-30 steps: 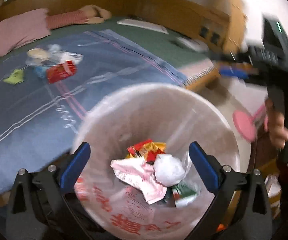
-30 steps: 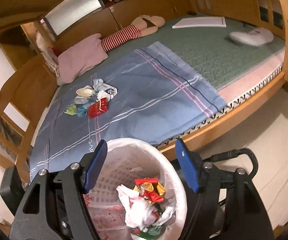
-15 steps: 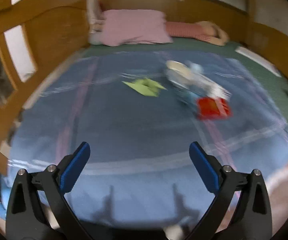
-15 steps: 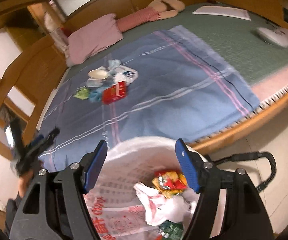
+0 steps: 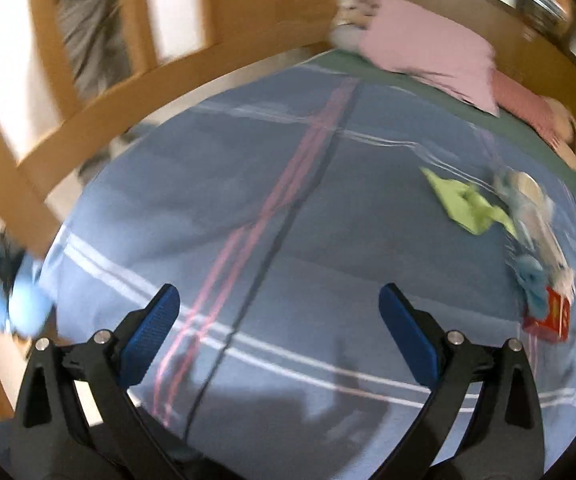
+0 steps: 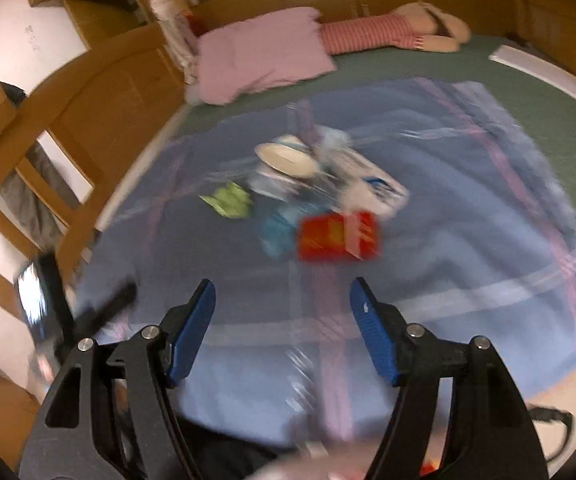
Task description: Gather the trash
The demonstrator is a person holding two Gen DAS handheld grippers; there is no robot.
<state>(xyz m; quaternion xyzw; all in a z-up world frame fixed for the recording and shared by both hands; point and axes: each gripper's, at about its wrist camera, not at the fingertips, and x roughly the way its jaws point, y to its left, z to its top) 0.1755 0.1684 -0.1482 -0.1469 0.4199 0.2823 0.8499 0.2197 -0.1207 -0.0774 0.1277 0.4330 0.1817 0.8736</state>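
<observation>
A small pile of trash lies on the blue striped blanket: a red box, a blue wrapper, a green wrapper, a beige lid and a white packet. My right gripper hovers just short of the red box, its jaws closing a little with nothing between them. My left gripper is open and empty over bare blanket. In its view the green wrapper, blue wrapper and red box lie far to the right.
A wooden bed rail runs along the blanket's far left side. A pink pillow and a striped plush toy lie at the head of the green mattress. A white pad rests at the right.
Both views swung away from the lined trash bin, which has left view. My right gripper came much nearer the pile. The left view rolled, putting the pile at its right edge.
</observation>
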